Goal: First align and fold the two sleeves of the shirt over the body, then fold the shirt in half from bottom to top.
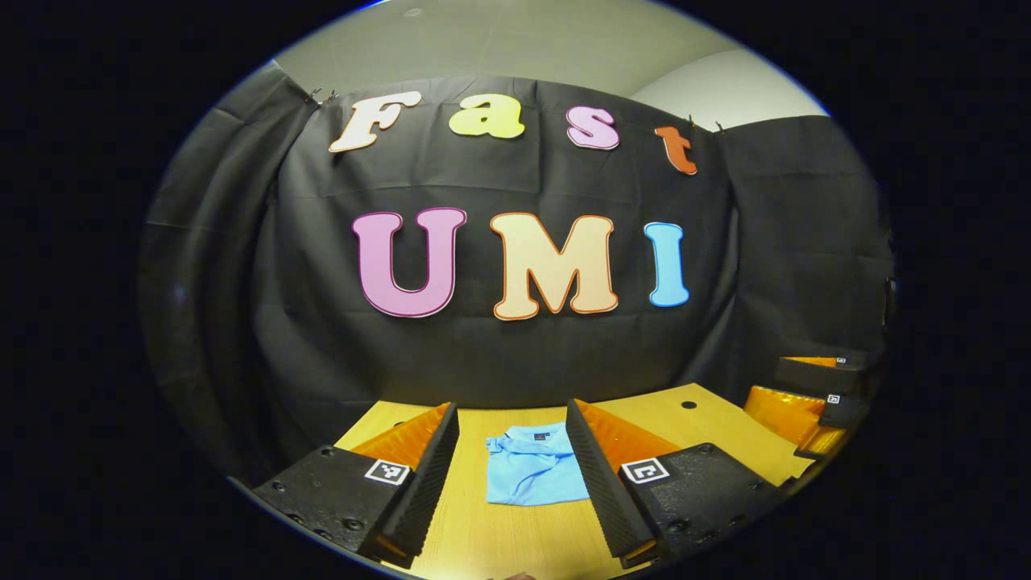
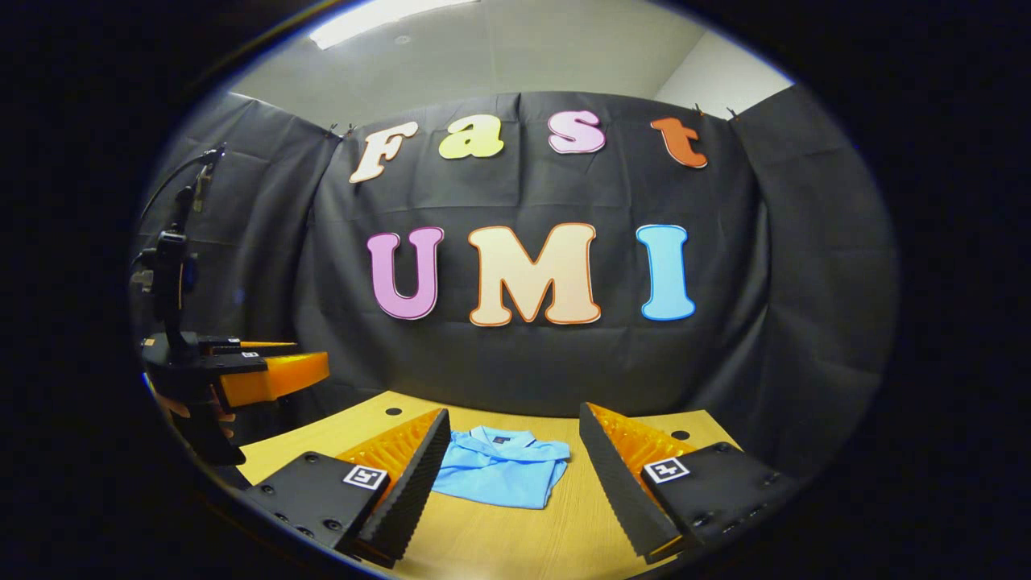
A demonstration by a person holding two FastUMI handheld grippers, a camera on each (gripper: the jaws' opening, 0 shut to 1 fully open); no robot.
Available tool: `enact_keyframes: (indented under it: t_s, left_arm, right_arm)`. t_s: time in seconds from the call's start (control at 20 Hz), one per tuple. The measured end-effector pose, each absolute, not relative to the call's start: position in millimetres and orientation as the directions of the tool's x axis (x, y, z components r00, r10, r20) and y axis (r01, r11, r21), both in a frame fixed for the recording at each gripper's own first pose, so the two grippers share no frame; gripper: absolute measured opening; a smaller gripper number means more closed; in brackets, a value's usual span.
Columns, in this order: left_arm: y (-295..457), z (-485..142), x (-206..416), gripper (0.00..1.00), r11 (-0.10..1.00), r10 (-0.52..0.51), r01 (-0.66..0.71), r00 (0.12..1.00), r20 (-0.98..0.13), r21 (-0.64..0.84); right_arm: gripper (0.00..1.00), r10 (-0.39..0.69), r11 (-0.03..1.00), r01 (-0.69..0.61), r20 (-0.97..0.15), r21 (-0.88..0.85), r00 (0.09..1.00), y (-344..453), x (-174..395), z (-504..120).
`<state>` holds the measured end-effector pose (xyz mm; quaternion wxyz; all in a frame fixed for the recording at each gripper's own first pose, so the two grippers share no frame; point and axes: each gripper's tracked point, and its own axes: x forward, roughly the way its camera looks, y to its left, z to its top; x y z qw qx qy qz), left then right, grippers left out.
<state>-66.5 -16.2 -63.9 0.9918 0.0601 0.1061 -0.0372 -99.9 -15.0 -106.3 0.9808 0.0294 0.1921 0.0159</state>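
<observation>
Lying folded on the table (image 2: 515,540), shirt (image 2: 501,477) clear of edges, both grippers' fingers (image 1: 600,475) spread, holding nothing

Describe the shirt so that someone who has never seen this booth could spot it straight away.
Look at the wooden table that stands before the black cloth wall. On its far middle lies the shirt, a light blue polo folded into a compact packet, collar towards the wall. It is the sole piece of cloth on the tabletop, and both open grippers are off it.

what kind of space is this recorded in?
Likely an indoor recording booth, not a home: black cloth backdrop as a wall, a bare wooden table with one folded blue shirt, office-style ceiling above the cloth.
</observation>
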Motion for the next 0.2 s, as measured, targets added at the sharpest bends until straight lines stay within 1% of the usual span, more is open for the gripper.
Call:
enact_keyframes:
  t_s: [0.1, 0.2]
  left_arm:
    - [-17, -54, -87, 0.82, 0.989, -0.075, 0.098, 0.976, -0.207, 0.107]
    - [-20, -43, -102, 0.82, 0.991, -0.085, 0.102, 0.978, -0.190, 0.084]
  right_arm:
    - [1.00, 0.040, 0.998, -0.020, -0.373, 0.057, 0.927, -2, -117, -89]
    - [0.99, 0.035, 0.999, -0.022, -0.335, 0.041, 0.942, 5, -124, -67]
